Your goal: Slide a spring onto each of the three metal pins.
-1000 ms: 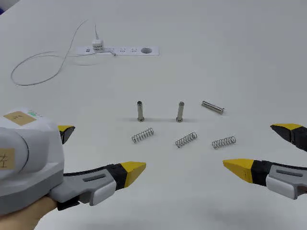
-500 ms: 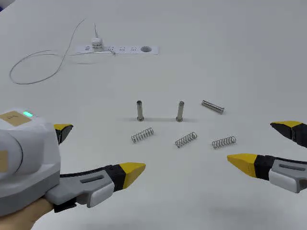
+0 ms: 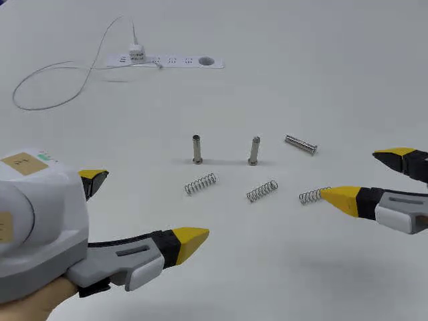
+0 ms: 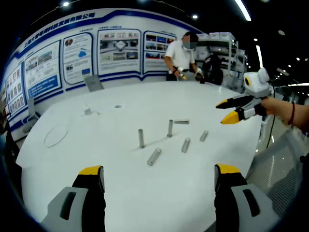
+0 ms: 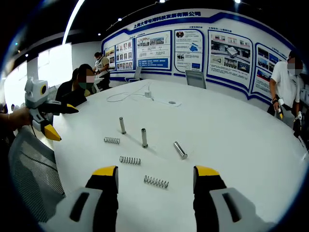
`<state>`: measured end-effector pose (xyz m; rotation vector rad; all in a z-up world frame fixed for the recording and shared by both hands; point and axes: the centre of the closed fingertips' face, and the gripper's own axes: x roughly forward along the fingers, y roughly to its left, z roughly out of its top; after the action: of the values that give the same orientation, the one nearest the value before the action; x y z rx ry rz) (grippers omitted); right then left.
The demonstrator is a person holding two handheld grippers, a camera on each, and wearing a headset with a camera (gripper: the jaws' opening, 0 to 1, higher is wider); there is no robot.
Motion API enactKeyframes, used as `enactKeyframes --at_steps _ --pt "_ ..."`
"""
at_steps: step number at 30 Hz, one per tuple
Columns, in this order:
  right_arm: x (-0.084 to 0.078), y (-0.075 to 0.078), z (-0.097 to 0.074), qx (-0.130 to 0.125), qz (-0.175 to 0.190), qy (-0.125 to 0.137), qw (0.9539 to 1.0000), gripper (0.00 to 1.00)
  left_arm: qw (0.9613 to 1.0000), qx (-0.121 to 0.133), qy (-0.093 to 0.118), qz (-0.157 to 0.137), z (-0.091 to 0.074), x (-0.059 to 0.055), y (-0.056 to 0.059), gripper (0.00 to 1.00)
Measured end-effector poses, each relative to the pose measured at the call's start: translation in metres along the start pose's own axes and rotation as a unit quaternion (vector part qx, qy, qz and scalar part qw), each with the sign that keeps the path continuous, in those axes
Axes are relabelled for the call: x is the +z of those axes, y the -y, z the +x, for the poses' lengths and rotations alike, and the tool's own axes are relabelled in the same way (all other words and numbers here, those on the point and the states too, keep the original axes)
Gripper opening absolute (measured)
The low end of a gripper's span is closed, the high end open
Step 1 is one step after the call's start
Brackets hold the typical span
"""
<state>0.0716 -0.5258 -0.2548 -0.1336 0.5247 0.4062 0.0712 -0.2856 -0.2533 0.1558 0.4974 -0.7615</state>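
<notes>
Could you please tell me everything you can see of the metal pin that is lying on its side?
The shiny silver cylindrical metal pin lies flat on the white table, at an angle, to the right of the nearest upright metal pin and apart from it. It looks like polished steel. One end seems slightly wider, though that is hard to tell. No spring is on it. The nearest coiled wire spring lies closer to the person and does not touch it. Only the table touches it.

White table (image 3: pixel 314 80), poster-lined wall (image 5: pixel 193 46)

Power strip (image 3: pixel 167 61), cable (image 3: pixel 61 65) on white table (image 3: pixel 301 267)
</notes>
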Motion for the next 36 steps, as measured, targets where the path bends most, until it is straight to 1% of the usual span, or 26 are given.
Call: enactKeyframes --at_steps 3,5,9,12,14,16,19,21,24,26,31,36 --pt "0.003 0.005 0.006 0.004 0.002 0.0 1.0 0.61 1.0 -0.001 0.002 0.001 0.001 0.0 0.0 0.96" --pt "0.003 0.009 0.011 0.007 -0.002 -0.005 1.0 0.6 1.0 -0.001 0.003 0.001 0.001 -0.001 0.0 0.96" --pt "0.006 0.014 0.022 0.013 -0.01 -0.01 0.9998 0.58 0.9999 -0.001 0.011 -0.003 0.002 -0.002 -0.001 0.96" --pt "0.008 0.018 0.031 0.02 -0.015 -0.012 0.9996 0.56 0.9998 -0.007 0.017 -0.009 0.003 -0.001 0.0 0.96" --pt "0.009 0.02 0.038 0.025 -0.015 -0.014 0.9995 0.54 0.9998 -0.008 0.016 -0.009 0.004 -0.001 0.001 0.96" --pt "0.011 0.024 0.045 0.024 -0.017 -0.014 0.9995 0.52 0.9998 -0.01 0.015 -0.006 0.005 -0.001 0.002 0.96" --pt "0.013 0.026 0.056 0.035 -0.021 -0.017 0.999 0.49 0.9998 -0.011 0.015 -0.007 0.006 -0.001 0.002 0.96" --pt "0.011 0.03 0.065 0.036 -0.029 -0.026 0.9986 0.46 0.9998 -0.012 0.011 -0.007 0.007 -0.002 0.002 0.96" --pt "0.011 0.033 0.075 0.039 -0.034 -0.032 0.9981 0.43 0.9999 -0.012 0.009 -0.008 0.009 -0.004 0.002 0.95" --pt "0.009 0.037 0.083 0.039 -0.046 -0.038 0.9974 0.41 0.9998 -0.013 0.008 -0.008 0.009 -0.005 0.001 0.95" --pt "0.005 0.047 0.099 0.042 -0.051 -0.053 0.9964 0.38 0.9998 -0.014 0.005 -0.01 0.011 -0.007 0.001 0.95" --pt "0.001 0.054 0.114 0.044 -0.054 -0.062 0.9956 0.33 0.9998 -0.017 0.002 -0.012 0.013 -0.009 0.002 0.94"
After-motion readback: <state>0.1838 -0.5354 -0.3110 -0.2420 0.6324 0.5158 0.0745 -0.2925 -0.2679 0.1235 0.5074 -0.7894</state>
